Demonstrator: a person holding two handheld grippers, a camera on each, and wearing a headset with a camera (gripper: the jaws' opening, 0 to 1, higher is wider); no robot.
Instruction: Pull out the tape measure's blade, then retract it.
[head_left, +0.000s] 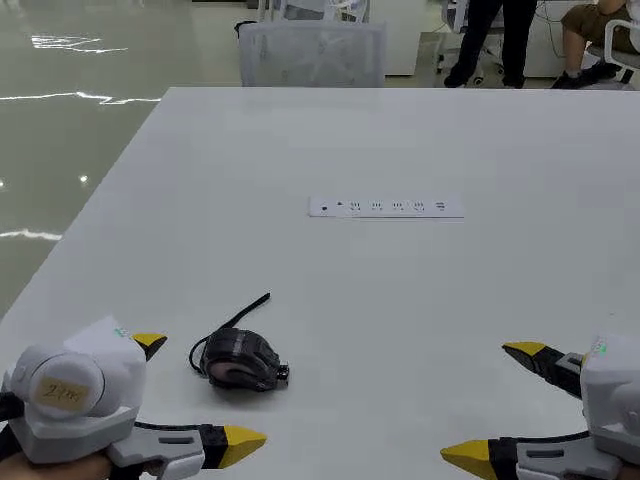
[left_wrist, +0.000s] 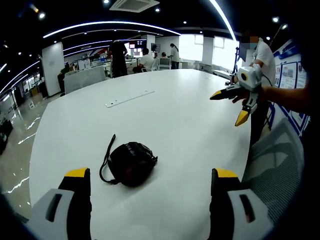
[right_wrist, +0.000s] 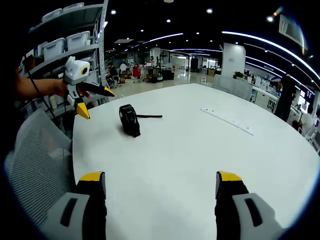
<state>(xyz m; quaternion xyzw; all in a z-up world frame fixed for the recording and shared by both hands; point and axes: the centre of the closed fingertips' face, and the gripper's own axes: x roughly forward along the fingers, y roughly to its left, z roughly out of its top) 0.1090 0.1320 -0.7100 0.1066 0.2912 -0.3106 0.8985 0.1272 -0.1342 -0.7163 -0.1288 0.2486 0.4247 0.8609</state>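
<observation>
Nearest the person, at the table's front edge, the left white-and-grey gripper with yellow-tipped black jaws (head_left: 200, 391) and the matching right gripper (head_left: 490, 402) both gape wide, holding nothing. Just ahead of the left one rests the rounded black tape measure (head_left: 240, 360), its loop strap trailing and no blade drawn out. On the smooth white tabletop (head_left: 400, 290) the case would likely skid or spin if pinched off-centre, and the strap could snag a jaw. Farther off, the flat white socket strip (head_left: 386, 207) lies well apart.

Head view looks down from the near edge of the desk (head_left: 420, 300); gripper views (low, facing inward) share the tape measure (head_left: 240, 360).
</observation>
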